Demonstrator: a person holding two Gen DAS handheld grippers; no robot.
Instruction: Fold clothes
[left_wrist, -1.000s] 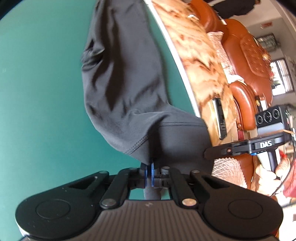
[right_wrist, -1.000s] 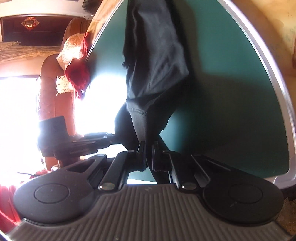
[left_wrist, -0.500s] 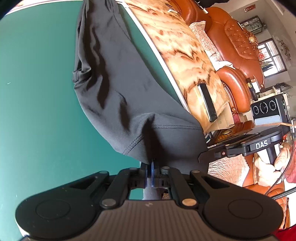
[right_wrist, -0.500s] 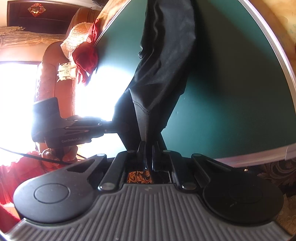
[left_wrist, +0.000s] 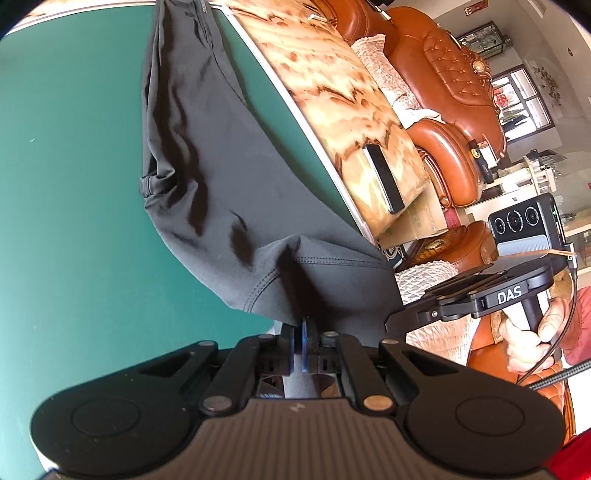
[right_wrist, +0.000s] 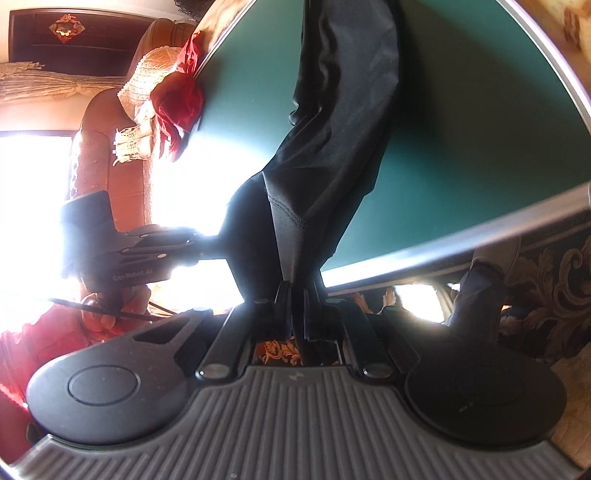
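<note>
A dark grey garment (left_wrist: 207, 177) stretches from the far side of the green table (left_wrist: 66, 192) up to both grippers, lifted off the surface at the near end. My left gripper (left_wrist: 298, 334) is shut on the stitched hem at one corner. My right gripper (right_wrist: 297, 295) is shut on the hem at the other corner, with the black-looking cloth (right_wrist: 340, 122) hanging away from it over the table. Each view shows the other gripper beside it: the right one (left_wrist: 491, 295) in a hand, the left one (right_wrist: 122, 254) against glare.
The green table has a silver rim (left_wrist: 317, 140) (right_wrist: 461, 236). Beyond it lie a marbled tabletop (left_wrist: 343, 81) with a black phone (left_wrist: 384, 181), orange leather sofas (left_wrist: 454, 85), and a red cloth (right_wrist: 181, 99) at the table's far edge. Patterned carpet (right_wrist: 554, 291) lies below.
Both grippers have risen and pulled back from the table, lifting the garment's near end; more of the table's rim, the phone and the floor now show.
</note>
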